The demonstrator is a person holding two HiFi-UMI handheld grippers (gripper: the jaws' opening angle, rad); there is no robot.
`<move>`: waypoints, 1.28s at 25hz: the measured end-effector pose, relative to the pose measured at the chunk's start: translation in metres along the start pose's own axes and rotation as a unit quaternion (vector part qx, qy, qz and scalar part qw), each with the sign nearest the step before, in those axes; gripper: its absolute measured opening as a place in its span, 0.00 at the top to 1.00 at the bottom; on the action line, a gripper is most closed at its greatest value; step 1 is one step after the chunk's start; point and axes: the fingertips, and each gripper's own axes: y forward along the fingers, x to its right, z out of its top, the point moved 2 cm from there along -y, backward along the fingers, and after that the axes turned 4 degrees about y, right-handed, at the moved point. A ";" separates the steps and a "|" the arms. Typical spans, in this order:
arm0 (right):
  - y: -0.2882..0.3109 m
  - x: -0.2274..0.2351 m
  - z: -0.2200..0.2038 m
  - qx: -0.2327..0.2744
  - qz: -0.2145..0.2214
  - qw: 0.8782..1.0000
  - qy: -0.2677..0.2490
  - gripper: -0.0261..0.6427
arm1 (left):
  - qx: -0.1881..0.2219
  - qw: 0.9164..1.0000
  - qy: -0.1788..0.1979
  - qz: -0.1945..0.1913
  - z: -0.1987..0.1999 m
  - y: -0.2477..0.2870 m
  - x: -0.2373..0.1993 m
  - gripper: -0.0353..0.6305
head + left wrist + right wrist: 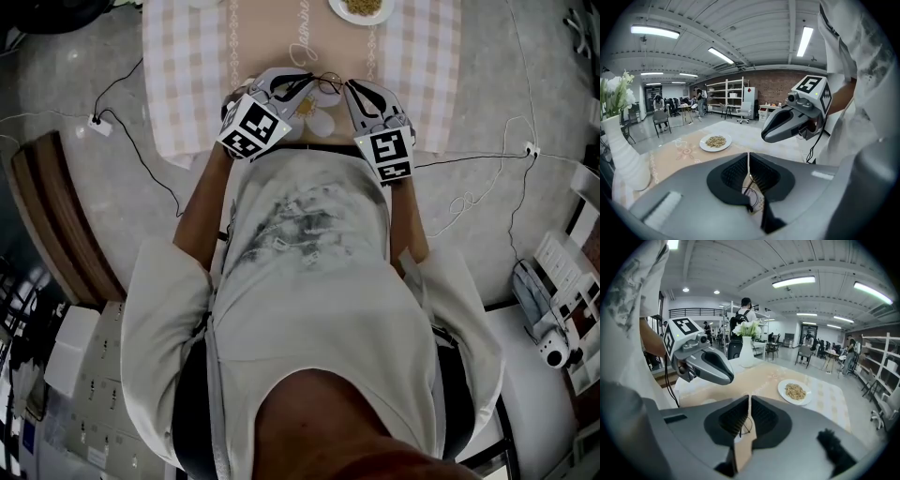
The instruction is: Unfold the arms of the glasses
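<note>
Thin wire-framed glasses (326,86) lie on the beige runner near the table's front edge, between my two grippers. My left gripper (302,87) hangs just left of them and my right gripper (356,91) just right, both above the cloth. In the left gripper view the left gripper (748,157) has its jaws shut with nothing held, and a loop of the glasses (753,188) shows below the tips. The right gripper (749,401) is likewise shut and empty, with the glasses' wire (743,426) beneath it. Whether the arms are folded I cannot tell.
A white plate of food (362,8) sits further back on the checked tablecloth (187,75). A white vase with flowers (746,352) stands at the table's left side. A small white object (321,122) lies by the front edge. Cables run over the floor.
</note>
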 end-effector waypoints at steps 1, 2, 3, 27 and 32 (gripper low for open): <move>0.002 0.001 -0.002 -0.003 0.001 1.000 -0.003 0.93 | -0.005 1.000 0.003 -0.005 -0.002 0.003 0.000 0.91; 0.004 0.001 -0.004 -0.006 0.002 1.000 -0.005 0.93 | -0.009 1.000 0.006 -0.009 -0.004 0.006 0.001 0.91; 0.006 0.002 -0.006 -0.009 0.002 1.000 -0.007 0.93 | -0.014 1.000 0.009 -0.014 -0.006 0.008 0.002 0.91; 0.037 0.005 -0.043 -0.077 0.034 0.995 -0.049 0.86 | -0.114 0.988 0.068 -0.081 -0.052 0.050 0.008 0.84; 0.043 0.007 -0.049 -0.089 0.040 0.994 -0.052 0.85 | -0.134 0.981 0.089 -0.107 -0.059 0.059 0.011 0.84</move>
